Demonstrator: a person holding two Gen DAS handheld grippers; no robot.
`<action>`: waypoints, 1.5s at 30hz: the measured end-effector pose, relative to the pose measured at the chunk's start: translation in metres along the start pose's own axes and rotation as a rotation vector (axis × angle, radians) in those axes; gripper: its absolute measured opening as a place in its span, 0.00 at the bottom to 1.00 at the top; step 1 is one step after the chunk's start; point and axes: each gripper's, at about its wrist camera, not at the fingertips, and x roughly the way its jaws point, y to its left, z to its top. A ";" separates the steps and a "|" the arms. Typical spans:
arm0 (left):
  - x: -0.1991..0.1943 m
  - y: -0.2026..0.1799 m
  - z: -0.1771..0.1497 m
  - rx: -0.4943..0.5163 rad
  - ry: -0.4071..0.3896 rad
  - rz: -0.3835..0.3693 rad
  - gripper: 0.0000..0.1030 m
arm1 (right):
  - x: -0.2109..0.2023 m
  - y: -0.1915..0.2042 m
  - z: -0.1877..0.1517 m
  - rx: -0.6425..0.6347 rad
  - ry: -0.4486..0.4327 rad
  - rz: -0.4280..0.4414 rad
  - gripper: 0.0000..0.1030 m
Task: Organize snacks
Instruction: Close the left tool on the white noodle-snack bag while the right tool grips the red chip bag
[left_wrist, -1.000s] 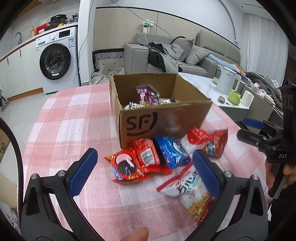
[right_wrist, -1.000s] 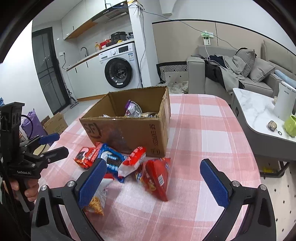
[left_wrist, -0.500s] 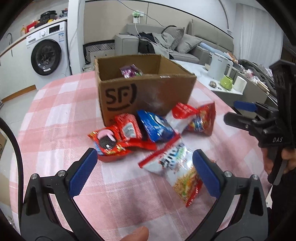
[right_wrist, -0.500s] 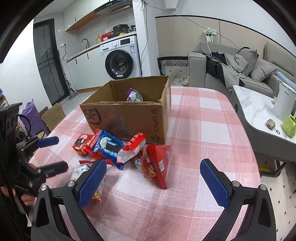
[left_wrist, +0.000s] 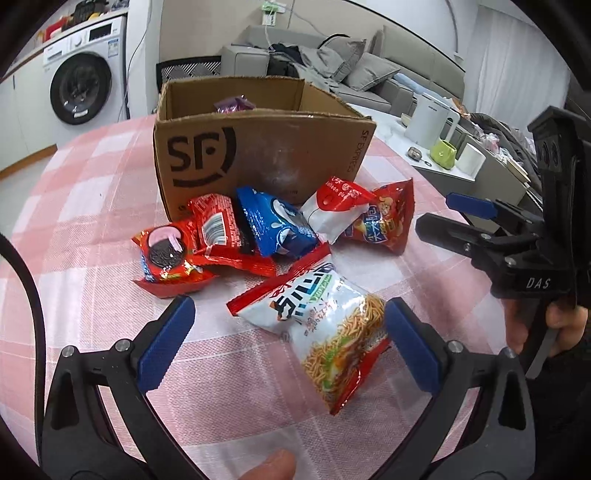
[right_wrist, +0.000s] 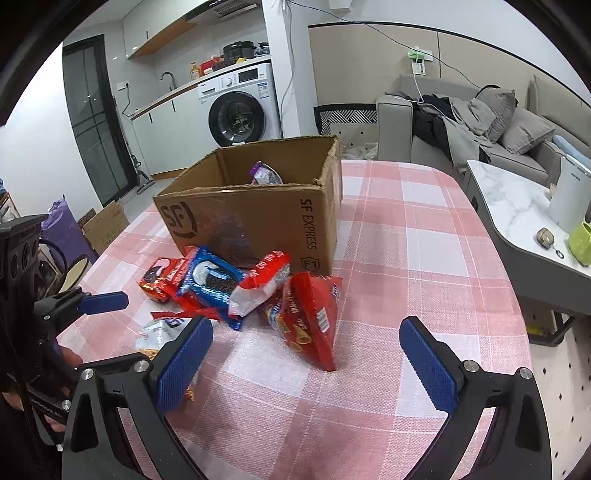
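Note:
An open cardboard SF box (left_wrist: 258, 147) stands on the pink checked tablecloth (left_wrist: 92, 184), with a purple packet (left_wrist: 234, 105) inside. Several snack packets lie in front of it: a white noodle-snack bag (left_wrist: 325, 328), a blue Oreo pack (left_wrist: 273, 225), red cookie packs (left_wrist: 173, 258), a red-white packet (left_wrist: 336, 210) and a red chip bag (right_wrist: 310, 317). My left gripper (left_wrist: 288, 347) is open, its jaws on either side of the noodle bag, low over the table. My right gripper (right_wrist: 303, 362) is open and empty, just short of the red chip bag. The box also shows in the right wrist view (right_wrist: 258, 218).
A side table (right_wrist: 517, 221) with a white kettle (right_wrist: 572, 199) and a green mug (right_wrist: 581, 240) stands to the right. A grey sofa (right_wrist: 480, 136) and a washing machine (right_wrist: 240, 114) are behind. The tablecloth lies bare right of the box.
My left gripper has come down and forward until its jaws flank the noodle bag. My right gripper has lowered and moved slightly closer to the red chip bag. Both stay open.

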 end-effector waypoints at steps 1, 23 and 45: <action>0.003 0.000 0.001 -0.011 0.005 -0.004 0.99 | 0.003 -0.003 -0.001 0.007 0.005 -0.003 1.00; 0.042 0.017 0.004 -0.062 0.120 -0.010 0.99 | 0.044 -0.021 -0.012 0.075 0.082 -0.007 1.00; 0.047 0.013 -0.009 -0.082 0.122 -0.220 0.47 | 0.065 -0.007 -0.005 0.023 0.101 0.049 0.41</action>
